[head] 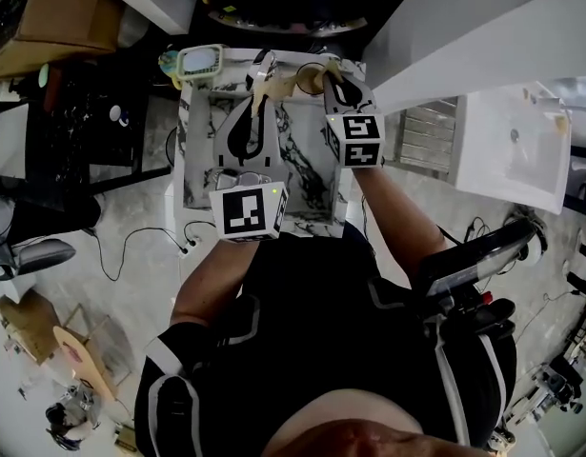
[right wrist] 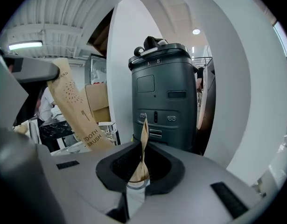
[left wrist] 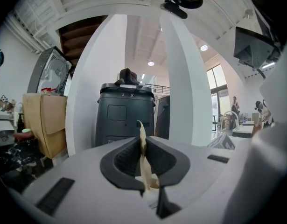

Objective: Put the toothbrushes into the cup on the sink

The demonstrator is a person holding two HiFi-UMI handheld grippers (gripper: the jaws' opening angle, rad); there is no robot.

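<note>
Two toothbrushes, each in a brown paper wrapper, are held in the air above the far edge of the marble-veined worktop (head: 307,174).

The left toothbrush (left wrist: 142,148) stands edge-on between the fingers (left wrist: 122,160) of the left gripper (left wrist: 143,164). The fingers are drawn in to a narrow slit and press on the flat wrapper from both sides. In the head view this wrapper (head: 258,93) shows as a thin tan strip at the left gripper (head: 261,76), over the far edge of the worktop.

The right toothbrush (right wrist: 143,148) is pinched the same way in the right gripper (right wrist: 142,164). Its fingers (right wrist: 164,167) are nearly together, with only the wrapper's crumpled end between them. In the head view this wrapper (head: 307,79) lies just beside the right gripper (head: 329,76), near the far right corner.

The right gripper view also shows the left toothbrush (right wrist: 75,111) slanting across its left side, its printed face readable as "TOOTH BRUSH". The two wrappers are near each other but apart.

The cup (head: 199,61), pale with a greenish rim, stands at the far left corner of the worktop, left of both grippers. Neither wrapper touches it.

A dark grey bin (right wrist: 164,97) stands beyond the fingers in both gripper views.
</note>
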